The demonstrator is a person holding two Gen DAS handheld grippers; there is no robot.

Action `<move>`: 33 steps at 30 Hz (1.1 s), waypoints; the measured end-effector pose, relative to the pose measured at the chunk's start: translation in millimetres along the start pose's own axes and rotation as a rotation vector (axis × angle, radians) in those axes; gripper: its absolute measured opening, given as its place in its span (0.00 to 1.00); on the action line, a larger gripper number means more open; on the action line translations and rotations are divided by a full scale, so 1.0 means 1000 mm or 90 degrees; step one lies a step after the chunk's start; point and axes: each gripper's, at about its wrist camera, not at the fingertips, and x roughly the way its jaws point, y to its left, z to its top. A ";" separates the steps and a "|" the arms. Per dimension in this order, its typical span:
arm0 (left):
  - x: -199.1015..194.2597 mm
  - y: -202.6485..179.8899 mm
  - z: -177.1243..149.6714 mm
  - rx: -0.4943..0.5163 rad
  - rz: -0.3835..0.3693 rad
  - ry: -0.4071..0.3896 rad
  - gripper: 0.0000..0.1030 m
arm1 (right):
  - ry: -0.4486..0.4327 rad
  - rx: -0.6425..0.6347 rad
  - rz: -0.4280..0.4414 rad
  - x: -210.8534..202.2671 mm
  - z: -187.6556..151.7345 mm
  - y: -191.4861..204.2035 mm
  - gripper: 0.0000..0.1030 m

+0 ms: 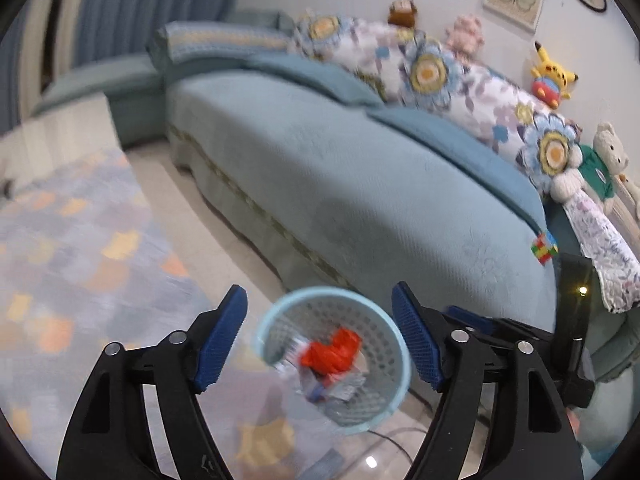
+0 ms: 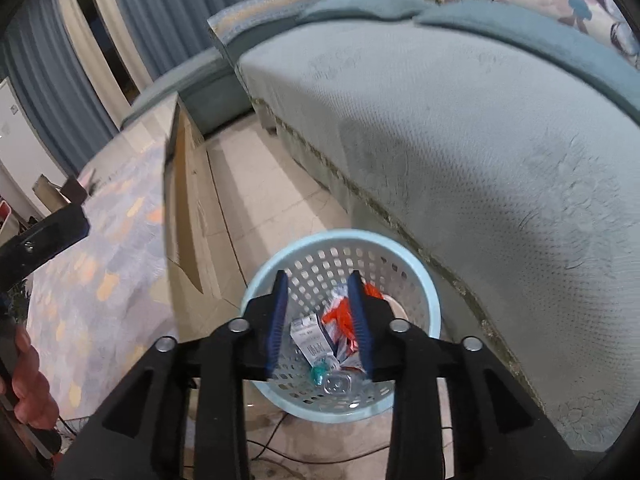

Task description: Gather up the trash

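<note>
A light blue perforated waste basket stands on the tiled floor next to the sofa. It holds a red wrapper, a small white box, a clear plastic bottle and other scraps. My left gripper is wide open and empty above the basket. My right gripper is directly over the basket mouth, its jaws partly open with nothing between them.
A teal sofa with floral cushions and plush toys runs behind the basket. A colourful cube lies on the sofa seat. A low table with a patterned cloth is at the left. Cables lie on the floor.
</note>
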 end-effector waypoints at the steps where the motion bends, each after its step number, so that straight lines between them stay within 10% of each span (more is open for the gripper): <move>1: -0.018 0.001 -0.001 0.002 0.019 -0.027 0.77 | -0.016 -0.004 -0.006 -0.008 0.001 0.004 0.43; 16: -0.173 0.022 -0.030 -0.014 0.221 -0.201 0.84 | -0.243 -0.067 -0.109 -0.112 -0.014 0.122 0.67; 33: -0.177 0.049 -0.058 -0.015 0.285 -0.200 0.86 | -0.314 -0.101 -0.122 -0.123 -0.042 0.174 0.67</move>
